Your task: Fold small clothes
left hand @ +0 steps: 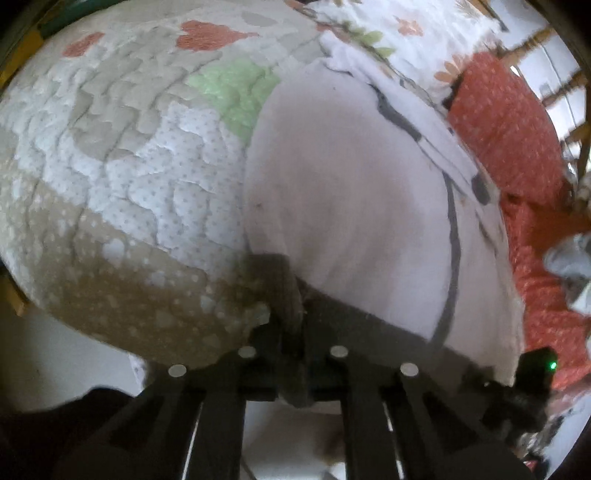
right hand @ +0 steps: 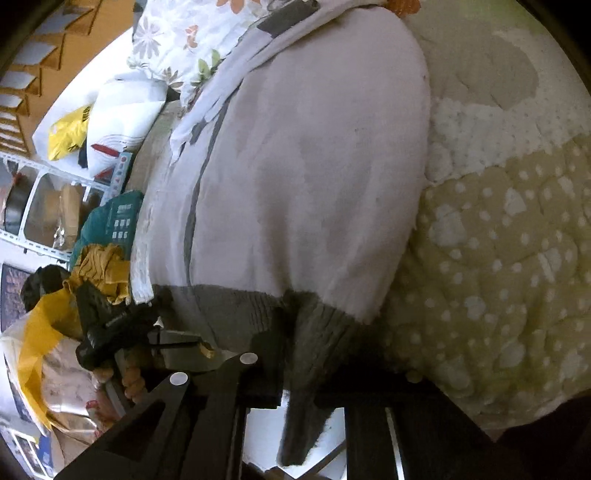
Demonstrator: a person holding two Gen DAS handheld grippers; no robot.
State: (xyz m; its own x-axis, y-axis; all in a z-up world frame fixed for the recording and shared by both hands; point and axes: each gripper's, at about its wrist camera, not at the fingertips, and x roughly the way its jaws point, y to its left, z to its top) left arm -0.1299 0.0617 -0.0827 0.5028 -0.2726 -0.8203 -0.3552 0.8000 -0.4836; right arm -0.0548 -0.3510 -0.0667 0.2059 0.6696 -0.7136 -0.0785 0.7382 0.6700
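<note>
Jaws of the left gripper are pressed together on the grey ribbed hem of a pale lilac-white knitted garment with grey trim, pinching it near its left corner in that view; a fold of the grey band shows between the dark fingers. Jaws of the right gripper are likewise closed on the same hem, close to the garment's other lower corner, and a tongue of grey knit hangs down between the fingers towards the camera. No earlier view is at hand, so only the clamped state can be told.

Outward from both grips, the garment lies spread flat on a quilted bedspread with beige, white-dotted, green and coral patches, its hem at the near edge of the bed and its body stretching away. A grey seam line runs down one side of it. At its far end lies a white piece with grey markings, touching it. Beyond that sits a floral pillow with orange flowers, and beside the garment a coral-red spotted cloth. The right wrist view also shows a teal bag and a mustard-yellow cloth off the bed.
</note>
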